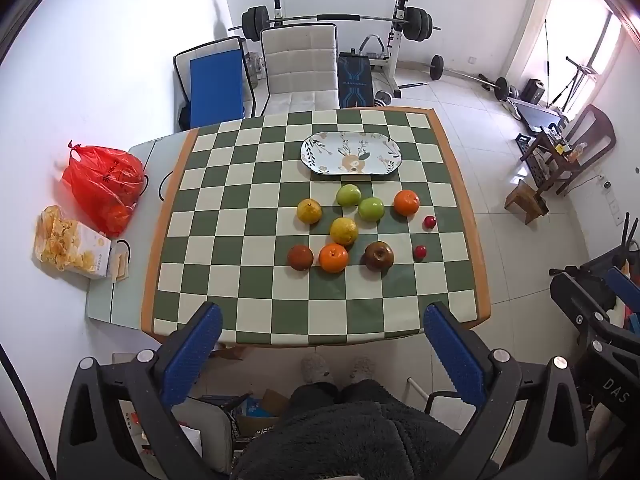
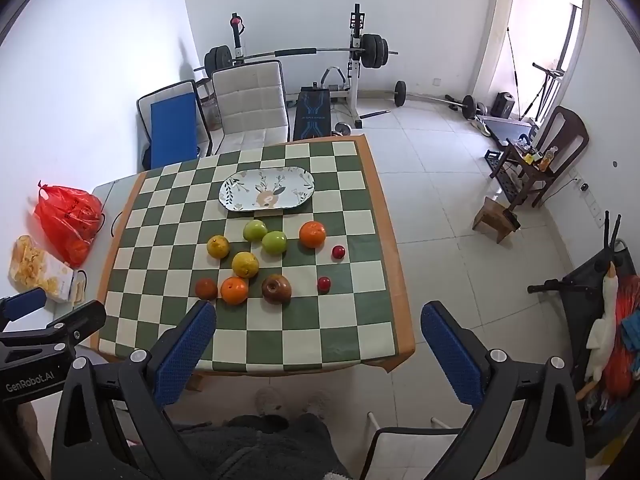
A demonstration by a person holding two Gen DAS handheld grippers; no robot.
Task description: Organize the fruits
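Note:
Several fruits lie loose on the checked tablecloth [image 1: 256, 280]: two green apples [image 1: 348, 195], two yellow citrus [image 1: 344, 231], two oranges [image 1: 406, 202], a brown apple [image 1: 379, 256], a dark reddish fruit [image 1: 300, 257] and two small red fruits [image 1: 420, 252]. Behind them an oval flower-patterned plate [image 1: 352, 153] lies bare. My left gripper [image 1: 322, 320] hangs open high above the table's near edge, with nothing in it. My right gripper [image 2: 318, 318] is open too, above the near right corner; the same fruits [image 2: 276, 289] and plate [image 2: 266, 190] show there. The left gripper's body [image 2: 44, 340] shows at the right view's left edge.
A red plastic bag [image 1: 104, 184] and a box of chips [image 1: 72, 250] sit on the grey table part left of the cloth. A padded chair [image 1: 300, 68] stands behind the table; weight equipment [image 1: 340, 20] lines the far wall. A person's legs and slippers [image 1: 340, 368] are below.

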